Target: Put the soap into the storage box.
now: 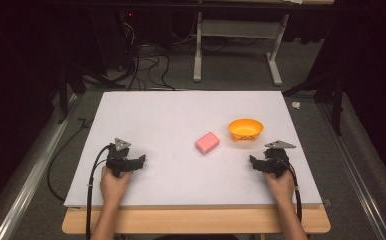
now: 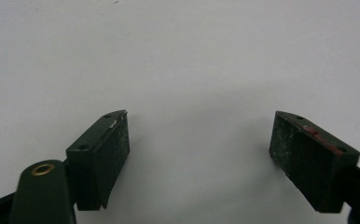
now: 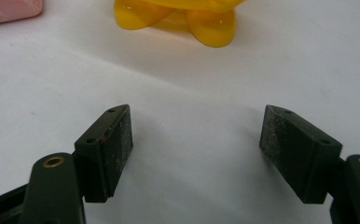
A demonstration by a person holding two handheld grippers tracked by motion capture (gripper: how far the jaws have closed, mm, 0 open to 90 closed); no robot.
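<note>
Table: white table, its wooden front edge showing on the person's side; floor, cables and a stand beyond the far edge.
Pink block: a pink rounded block, soap bar or sponge by its look, lay flat right of the table's middle, turned slightly askew; its corner showed at top left of the right gripper view.
Orange bowl: small orange plastic bowl on stubby feet stood upright just beside the block, toward the right edge and a little farther back; the two were near but apart. Its feet showed ahead of the right fingers.
Left gripper: rested near the front-left corner, fingers spread apart over bare table, nothing between them.
Right gripper: rested near the front-right, nearer to bowl and block; fingers apart, empty, aimed toward the bowl.
Handling, judged: block probably light, possibly soft or slick; best taken across its short sides, fingers low. Bowl probably light, stiff, smooth, prone to tip or slide; take it by the rim.
</note>
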